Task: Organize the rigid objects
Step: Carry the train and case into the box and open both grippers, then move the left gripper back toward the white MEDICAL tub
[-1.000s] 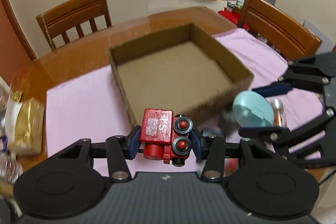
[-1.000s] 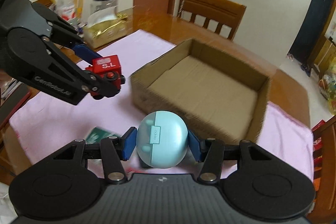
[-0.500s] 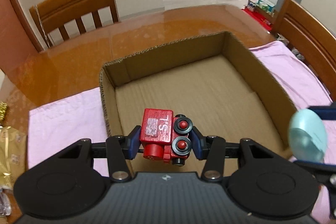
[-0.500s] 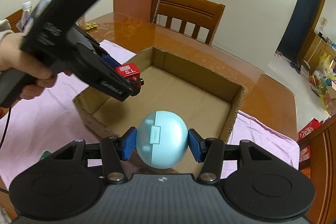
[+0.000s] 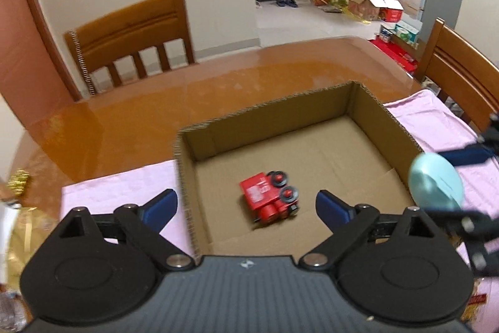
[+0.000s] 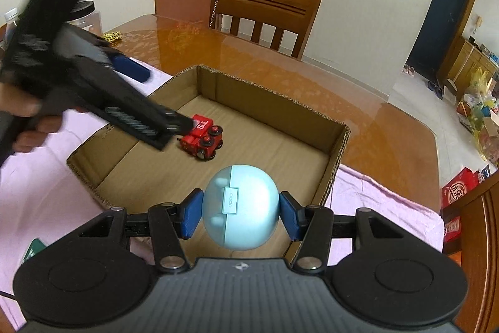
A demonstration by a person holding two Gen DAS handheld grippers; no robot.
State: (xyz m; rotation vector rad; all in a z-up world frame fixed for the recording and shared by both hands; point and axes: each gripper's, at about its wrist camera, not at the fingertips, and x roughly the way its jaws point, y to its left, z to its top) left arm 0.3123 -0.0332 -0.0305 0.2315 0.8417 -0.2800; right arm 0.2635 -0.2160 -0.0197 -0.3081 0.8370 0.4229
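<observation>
A red toy train lies on the floor of the open cardboard box, near its left wall; it also shows in the right wrist view. My left gripper is open and empty above the box's near edge. My right gripper is shut on a light blue egg-shaped case and holds it over the box's near right corner. The case shows at the right edge of the left wrist view.
The box stands on a pink cloth on a glossy wooden table. Wooden chairs stand at the far side and right. A gold packet and a jar sit at the table's left.
My left gripper has opened and dropped the red toy train into the box, then lifted back. My right gripper has carried the blue case further over the box.
</observation>
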